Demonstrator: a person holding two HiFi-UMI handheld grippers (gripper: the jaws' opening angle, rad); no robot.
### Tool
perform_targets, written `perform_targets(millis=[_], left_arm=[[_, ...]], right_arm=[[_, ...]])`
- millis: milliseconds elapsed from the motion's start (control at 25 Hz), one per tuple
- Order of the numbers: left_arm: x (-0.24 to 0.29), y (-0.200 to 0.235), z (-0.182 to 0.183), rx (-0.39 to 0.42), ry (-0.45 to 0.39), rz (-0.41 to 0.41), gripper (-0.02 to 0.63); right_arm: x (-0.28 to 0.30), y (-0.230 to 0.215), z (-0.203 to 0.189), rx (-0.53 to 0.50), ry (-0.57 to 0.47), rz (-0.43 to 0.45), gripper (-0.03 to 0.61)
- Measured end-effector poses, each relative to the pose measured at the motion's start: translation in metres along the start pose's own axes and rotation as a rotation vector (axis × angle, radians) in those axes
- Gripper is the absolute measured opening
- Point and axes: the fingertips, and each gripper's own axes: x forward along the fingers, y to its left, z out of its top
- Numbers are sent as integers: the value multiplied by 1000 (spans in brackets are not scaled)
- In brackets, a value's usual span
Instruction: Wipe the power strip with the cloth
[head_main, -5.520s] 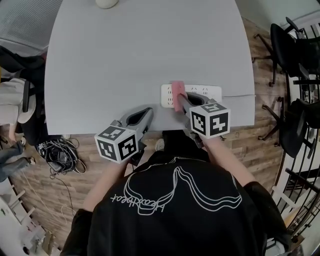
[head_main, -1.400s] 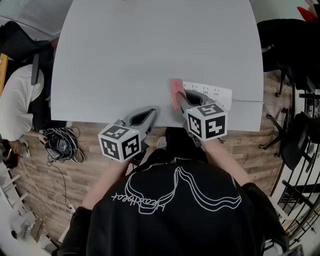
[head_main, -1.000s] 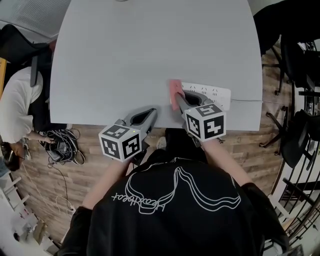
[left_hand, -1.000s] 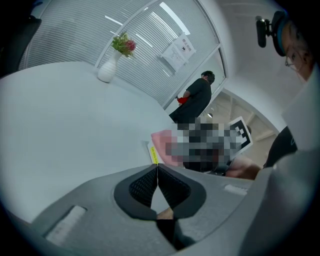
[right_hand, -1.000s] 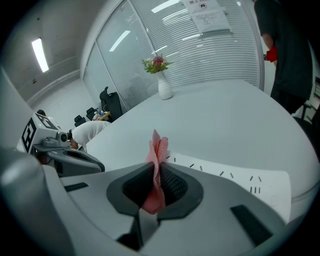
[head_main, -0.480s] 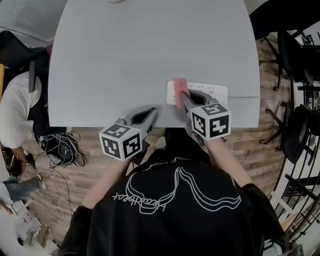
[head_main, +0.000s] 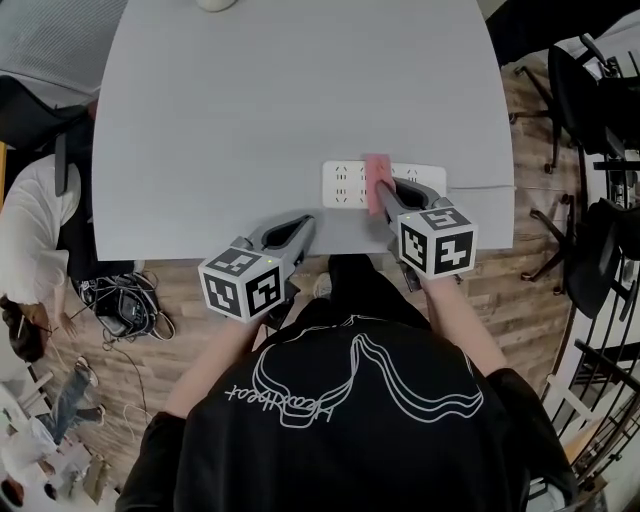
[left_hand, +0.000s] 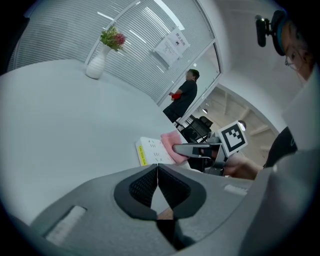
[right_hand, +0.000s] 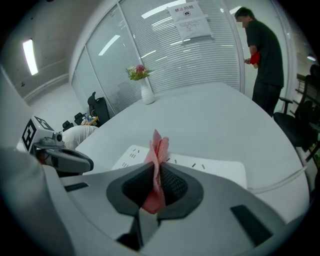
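Note:
A white power strip (head_main: 345, 184) lies near the front edge of the grey table (head_main: 250, 110), its cord running off to the right. My right gripper (head_main: 383, 195) is shut on a folded pink cloth (head_main: 377, 180), which rests on the middle of the strip. In the right gripper view the pink cloth (right_hand: 156, 152) sticks up between the jaws over the power strip (right_hand: 220, 169). My left gripper (head_main: 300, 226) is shut and empty at the table's front edge, left of the strip. From the left gripper view, the power strip (left_hand: 148, 150) and cloth (left_hand: 172, 144) lie ahead to the right.
A white vase with flowers (left_hand: 100, 59) stands at the table's far side, its base (head_main: 212, 6) visible at the head view's top. Office chairs (head_main: 590, 120) stand on the right. A person in white (head_main: 35, 220) sits left of the table. Cables (head_main: 130, 310) lie on the wooden floor.
My right gripper has slid the pink cloth to the right along the power strip, from its left end to about its middle. The left gripper has stayed in place.

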Motion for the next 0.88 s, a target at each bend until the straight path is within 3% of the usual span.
perform_targets(millis=[880], left_arm=[[28,-27,-2,53,51,-47,14]], right_arm=[[-53,-83,-20,100,-54,-159,41]])
